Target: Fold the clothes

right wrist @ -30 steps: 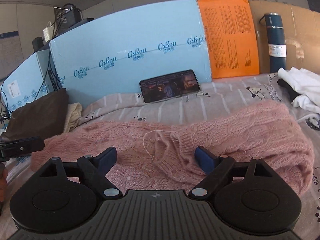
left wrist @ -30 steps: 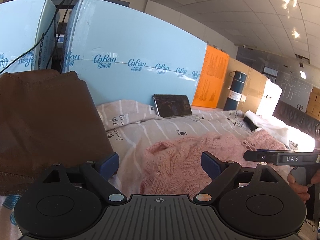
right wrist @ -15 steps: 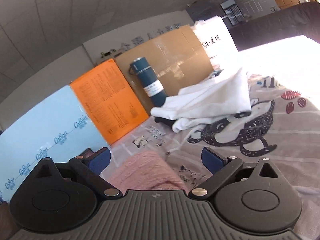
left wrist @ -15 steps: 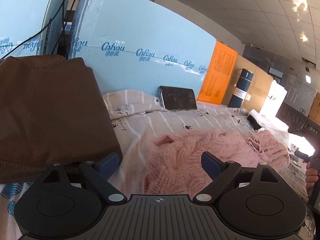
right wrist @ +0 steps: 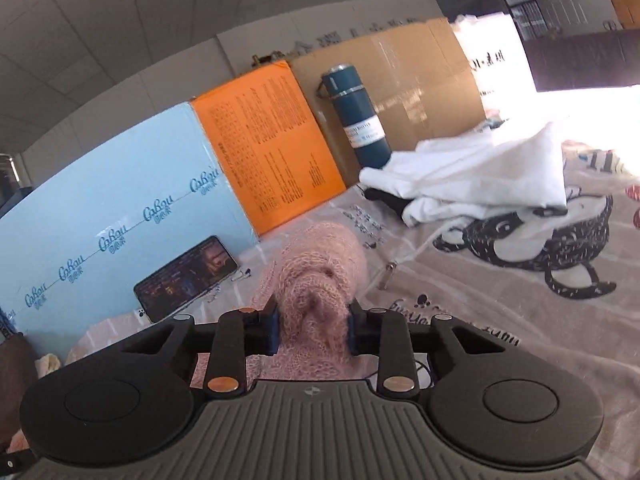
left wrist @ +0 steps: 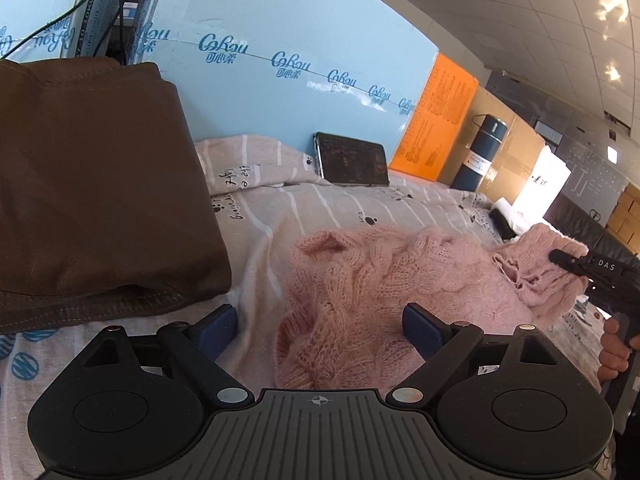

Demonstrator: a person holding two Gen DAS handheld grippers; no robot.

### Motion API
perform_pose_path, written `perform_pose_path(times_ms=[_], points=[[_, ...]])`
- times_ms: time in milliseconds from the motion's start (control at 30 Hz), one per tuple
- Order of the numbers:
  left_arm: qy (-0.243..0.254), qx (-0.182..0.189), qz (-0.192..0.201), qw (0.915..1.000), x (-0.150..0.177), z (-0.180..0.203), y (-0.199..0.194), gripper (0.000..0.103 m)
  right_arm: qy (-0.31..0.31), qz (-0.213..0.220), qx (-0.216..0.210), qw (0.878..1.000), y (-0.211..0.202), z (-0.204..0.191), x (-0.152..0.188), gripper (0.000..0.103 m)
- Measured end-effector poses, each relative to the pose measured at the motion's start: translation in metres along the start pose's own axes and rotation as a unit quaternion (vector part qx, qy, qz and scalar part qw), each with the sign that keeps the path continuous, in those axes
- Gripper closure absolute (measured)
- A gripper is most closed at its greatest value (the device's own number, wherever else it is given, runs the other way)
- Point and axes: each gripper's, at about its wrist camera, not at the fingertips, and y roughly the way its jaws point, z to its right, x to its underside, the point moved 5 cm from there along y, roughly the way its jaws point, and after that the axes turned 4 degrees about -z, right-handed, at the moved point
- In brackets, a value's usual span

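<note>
Your right gripper (right wrist: pixel 313 330) has just closed its jaws on a fold of the pink sweater (left wrist: pixel 384 276), hiding its pads, while your left gripper (left wrist: pixel 320 330) gapes empty over the sweater on the striped bedsheet (left wrist: pixel 320 204), beside the half-cropped brown garment (left wrist: pixel 92 184).

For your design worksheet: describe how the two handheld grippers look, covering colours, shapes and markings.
Both the left gripper and right gripper are black, with ribbed bodies, two round discs, angled linkage arms with metal pivots and blue pads. The right's side reads "DAS".
</note>
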Motion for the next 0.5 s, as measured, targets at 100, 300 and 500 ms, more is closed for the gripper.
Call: perform_pose_path(times_ms=[100,300,500], points=[[0.006,0.012,0.002,0.9999,0.001,0.004,-0.001,0.011,-0.036,0.057,0.003,0.998,-0.022,-0.012,-0.011,0.080],[0.025,0.005,0.006,0.9997,0.002,0.011,-0.002,0.011,-0.056,0.108,0.075,0.990,-0.043,0.011,-0.037,0.081],[0.046,-0.012,0.005,0.9989,0.004,0.017,-0.001,0.011,-0.153,0.099,0.153,0.971,-0.027,0.015,-0.030,0.081]])
